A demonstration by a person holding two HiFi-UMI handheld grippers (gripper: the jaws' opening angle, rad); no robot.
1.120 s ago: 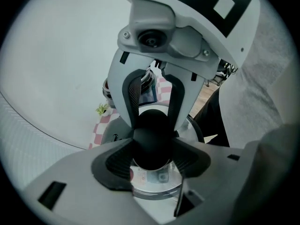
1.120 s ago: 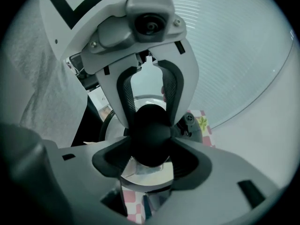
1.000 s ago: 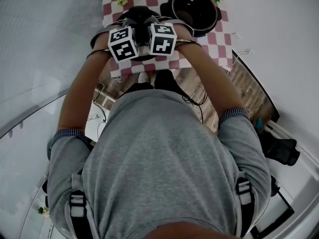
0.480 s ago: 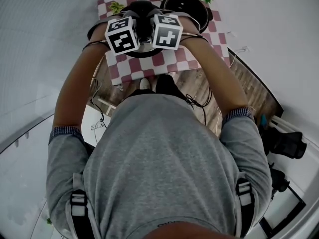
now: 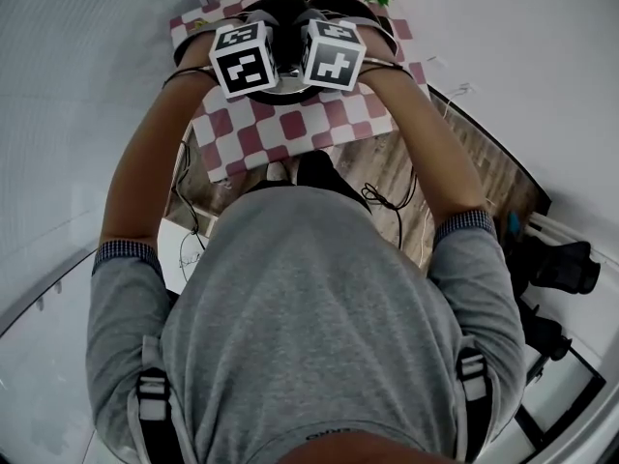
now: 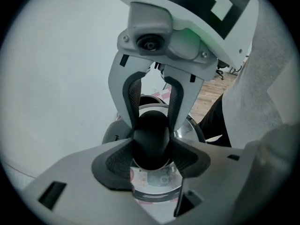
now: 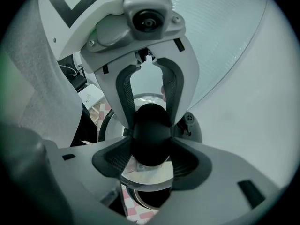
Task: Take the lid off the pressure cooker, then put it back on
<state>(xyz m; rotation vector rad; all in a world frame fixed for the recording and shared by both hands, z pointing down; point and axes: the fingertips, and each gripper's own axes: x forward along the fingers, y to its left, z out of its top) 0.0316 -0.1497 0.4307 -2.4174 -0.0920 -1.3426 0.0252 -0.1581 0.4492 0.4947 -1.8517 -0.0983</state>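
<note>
Cloth (image 5: 290, 133): checked; covers the table.
Pot (image 7: 146, 201): open, seen below the lid's edge, not yet centred under it.
Lid (image 6: 152, 186): in the air, hanging under its knob.
Knob (image 6: 151, 135): black, upright.
Left gripper (image 6: 151, 148), right gripper (image 7: 151, 146): both pinch the knob from opposite sides, equally near.
Obstruction: none visible between lid and pot.
</note>
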